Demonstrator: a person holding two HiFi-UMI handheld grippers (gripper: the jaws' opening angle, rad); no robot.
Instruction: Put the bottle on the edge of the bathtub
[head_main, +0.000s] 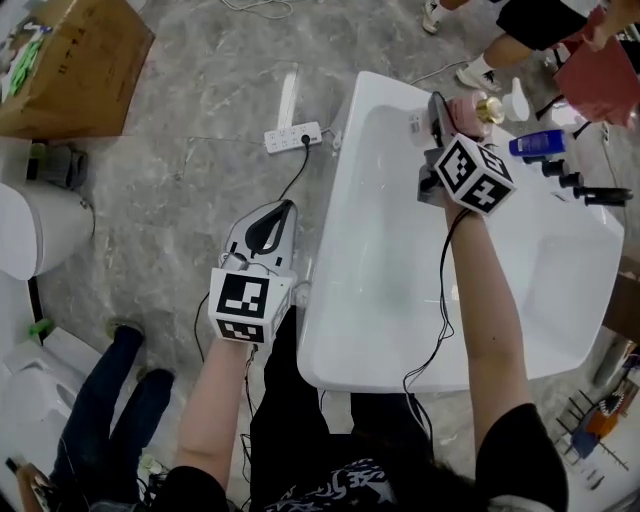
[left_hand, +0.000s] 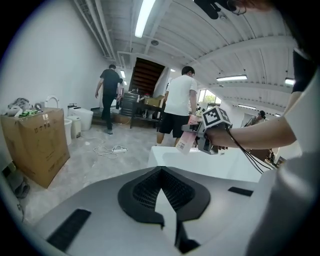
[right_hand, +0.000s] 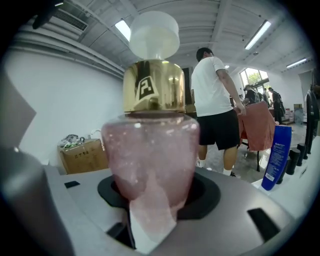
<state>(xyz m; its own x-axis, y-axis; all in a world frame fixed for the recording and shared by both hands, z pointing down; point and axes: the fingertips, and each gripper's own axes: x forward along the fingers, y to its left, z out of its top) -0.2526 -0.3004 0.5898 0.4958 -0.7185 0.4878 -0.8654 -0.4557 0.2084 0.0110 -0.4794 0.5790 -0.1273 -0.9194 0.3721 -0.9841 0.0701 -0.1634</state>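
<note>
Clamped in the right gripper (head_main: 440, 112) — a pink bottle (head_main: 468, 108) with a gold collar and a white cap, pinched by its body between both jaws. Held in the air over the far end of the white bathtub (head_main: 330, 300), close to the rim but resting on nothing. Tilted, as seen from the left gripper view, with the tub below it.

Just beside, at the tub's far right edge: 1 blue bottle (head_main: 537, 145) and a few small dark bottles (head_main: 570, 180).

Down along the tub's left side, over the grey floor — the left gripper (head_main: 272, 220), jaws drawn together with nothing between them.

On the floor past it, a white power strip (head_main: 293, 136); farther left, a cardboard box (head_main: 70, 60). Standing beyond the tub, 1 person in a white shirt (right_hand: 215, 95) and dark shorts.
</note>
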